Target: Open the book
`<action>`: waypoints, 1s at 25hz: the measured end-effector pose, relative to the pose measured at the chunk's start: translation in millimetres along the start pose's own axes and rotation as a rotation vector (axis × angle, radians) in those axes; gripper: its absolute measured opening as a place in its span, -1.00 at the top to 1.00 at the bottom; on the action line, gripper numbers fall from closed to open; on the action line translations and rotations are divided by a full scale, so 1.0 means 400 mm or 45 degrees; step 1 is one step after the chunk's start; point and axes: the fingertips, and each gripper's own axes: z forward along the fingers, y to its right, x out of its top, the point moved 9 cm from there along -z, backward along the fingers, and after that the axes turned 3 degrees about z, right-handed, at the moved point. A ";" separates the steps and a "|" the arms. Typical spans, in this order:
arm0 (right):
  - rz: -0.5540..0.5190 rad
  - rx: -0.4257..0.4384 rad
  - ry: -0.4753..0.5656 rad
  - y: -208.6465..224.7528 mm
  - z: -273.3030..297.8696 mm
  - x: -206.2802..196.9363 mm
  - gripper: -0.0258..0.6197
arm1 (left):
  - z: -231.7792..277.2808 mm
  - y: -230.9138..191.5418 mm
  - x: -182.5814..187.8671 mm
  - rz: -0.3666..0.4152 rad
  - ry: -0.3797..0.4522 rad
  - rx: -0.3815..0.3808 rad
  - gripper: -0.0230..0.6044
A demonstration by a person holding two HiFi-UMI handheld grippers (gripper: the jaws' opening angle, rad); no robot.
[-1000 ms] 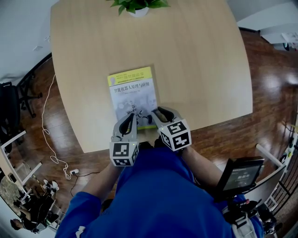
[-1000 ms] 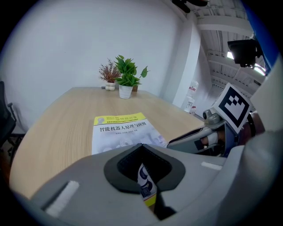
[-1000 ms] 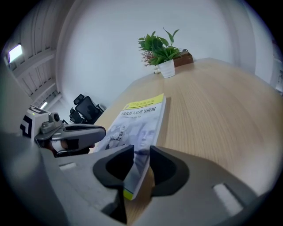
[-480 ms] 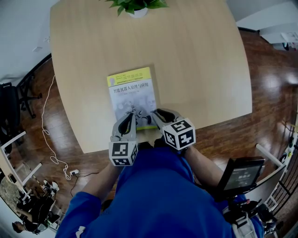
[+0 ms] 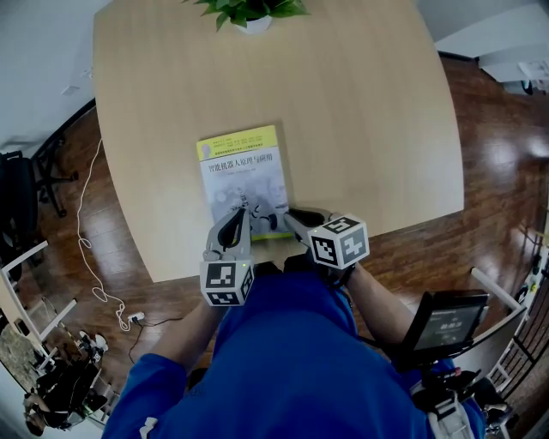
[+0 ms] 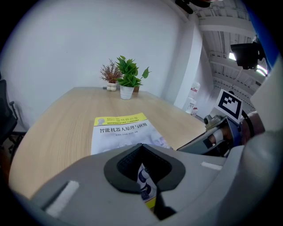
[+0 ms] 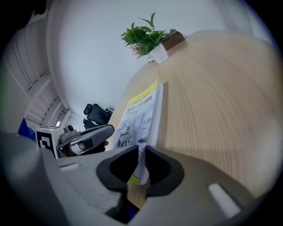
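Observation:
A closed book (image 5: 243, 176) with a yellow band along its far edge lies flat on the pale wooden table (image 5: 360, 111), near the front edge. My left gripper (image 5: 246, 208) sits at the book's near edge. In the left gripper view the book's (image 6: 121, 132) lower edge is pinched in my left gripper (image 6: 143, 176). My right gripper (image 5: 287, 214) is at the near right corner. In the right gripper view the book's (image 7: 141, 112) edge stands in the narrow slot of my right gripper (image 7: 140, 165), whose jaws are closing; the pads look just short of pressing.
A potted green plant (image 5: 249, 10) stands at the table's far edge. Dark wooden floor (image 5: 480, 129) surrounds the table, with a white cable (image 5: 86, 249) on the left and a screen on a stand (image 5: 446, 321) at the lower right.
My right gripper has rolled, its marker cube swinging to the right, and its jaws have narrowed around the book's near right corner. The left gripper and the book have stayed put.

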 end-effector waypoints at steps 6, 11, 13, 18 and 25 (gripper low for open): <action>-0.006 0.037 -0.027 -0.001 0.002 0.005 0.78 | -0.005 0.000 -0.004 -0.011 0.004 0.008 0.91; -0.018 0.091 -0.122 -0.006 0.013 -0.012 0.78 | -0.005 -0.003 -0.006 -0.018 0.008 0.011 0.90; -0.024 0.097 -0.141 -0.012 0.018 -0.021 0.78 | -0.006 -0.004 -0.004 -0.018 0.009 0.013 0.91; -0.030 0.088 -0.140 -0.017 0.017 -0.018 0.88 | -0.004 -0.010 -0.001 -0.019 0.012 0.017 0.90; -0.073 0.104 -0.133 -0.036 0.009 -0.008 0.91 | -0.003 -0.022 -0.004 -0.026 0.022 0.032 0.90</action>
